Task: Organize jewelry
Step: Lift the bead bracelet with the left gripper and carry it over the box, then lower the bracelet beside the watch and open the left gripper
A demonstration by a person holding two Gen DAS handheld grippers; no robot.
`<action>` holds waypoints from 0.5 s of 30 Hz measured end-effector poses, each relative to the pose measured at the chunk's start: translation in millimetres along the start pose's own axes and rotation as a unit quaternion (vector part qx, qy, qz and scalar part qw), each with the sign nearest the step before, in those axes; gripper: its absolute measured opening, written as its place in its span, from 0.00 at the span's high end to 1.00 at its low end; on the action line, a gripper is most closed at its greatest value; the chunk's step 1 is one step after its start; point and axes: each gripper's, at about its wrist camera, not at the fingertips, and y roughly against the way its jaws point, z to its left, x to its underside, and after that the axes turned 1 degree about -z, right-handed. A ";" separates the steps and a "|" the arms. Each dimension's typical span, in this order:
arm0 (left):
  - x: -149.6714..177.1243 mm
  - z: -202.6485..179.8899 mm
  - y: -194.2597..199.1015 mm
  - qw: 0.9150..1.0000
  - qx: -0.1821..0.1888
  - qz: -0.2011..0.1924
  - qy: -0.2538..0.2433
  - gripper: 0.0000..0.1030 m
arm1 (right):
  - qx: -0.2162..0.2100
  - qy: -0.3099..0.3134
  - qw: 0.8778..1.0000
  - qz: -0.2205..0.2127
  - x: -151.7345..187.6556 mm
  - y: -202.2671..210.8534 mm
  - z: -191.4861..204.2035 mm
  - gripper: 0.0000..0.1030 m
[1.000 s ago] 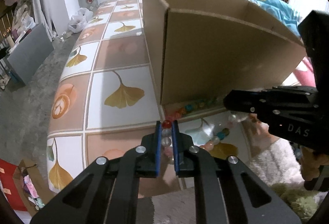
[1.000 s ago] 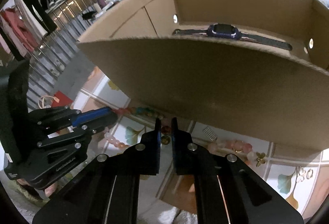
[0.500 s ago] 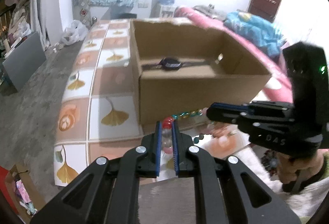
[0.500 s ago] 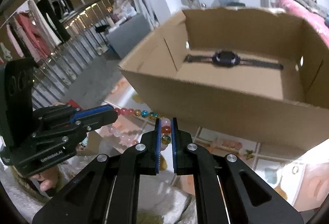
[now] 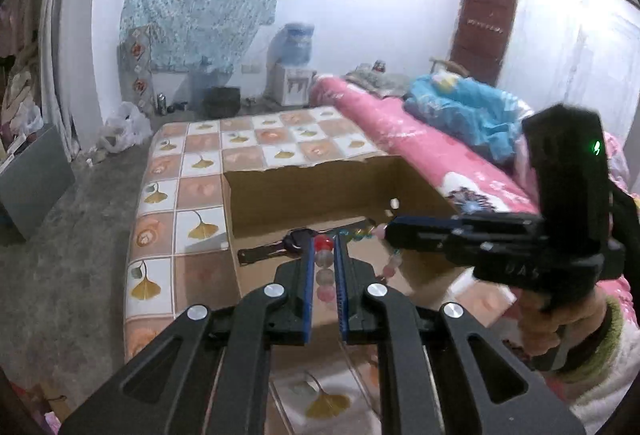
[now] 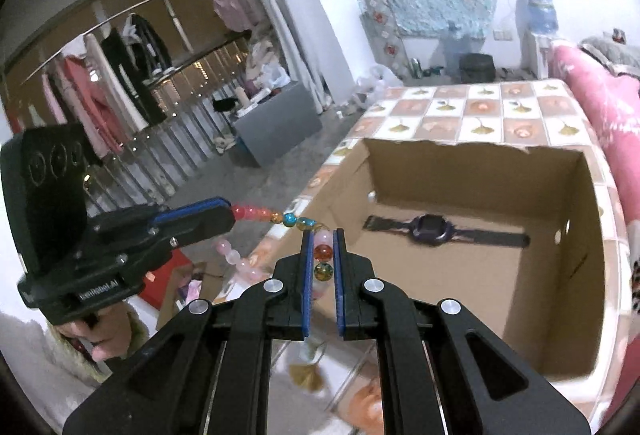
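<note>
A string of coloured beads [image 6: 276, 216] hangs stretched between both grippers, above the near left corner of an open cardboard box [image 6: 560, 315]. My left gripper [image 5: 323, 247] is shut on its red and pale pink beads [image 5: 323, 259]. My right gripper [image 6: 322, 237] is shut on the orange and green beads [image 6: 322, 262]. Each view also shows the other gripper: the right gripper [image 5: 386, 233] at the right, the left gripper [image 6: 230, 213] at the left. A dark wristwatch [image 6: 432, 229] lies flat on the box floor, also visible as a watch [image 5: 280, 248] behind my left fingertips.
The box [image 5: 320, 187] stands on a table with a leaf-patterned tile cloth [image 5: 188, 191]. A pink bed [image 5: 420, 151] with a blue bundle runs along the right. A clothes rack [image 6: 120, 75] and a grey concrete floor [image 5: 52, 255] lie to the left.
Both grippers have risen with the bead string, from low in front of the box wall to above its rim. The box's inside and the watch have come into view.
</note>
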 end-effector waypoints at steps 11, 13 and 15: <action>11.8 23.8 -107.9 0.991 -0.040 0.129 -0.009 0.91 | 0.021 -0.064 0.989 0.133 -7.2 -88.3 -51.0 0.92; 16.7 25.9 -114.2 0.988 -0.054 0.145 -0.013 0.90 | 0.027 -0.069 0.985 0.155 -4.2 -101.8 -54.0 0.87; 20.2 27.4 -113.6 0.988 -0.056 0.143 -0.014 0.90 | 0.024 -0.088 0.982 0.167 -2.7 -109.5 -60.2 0.86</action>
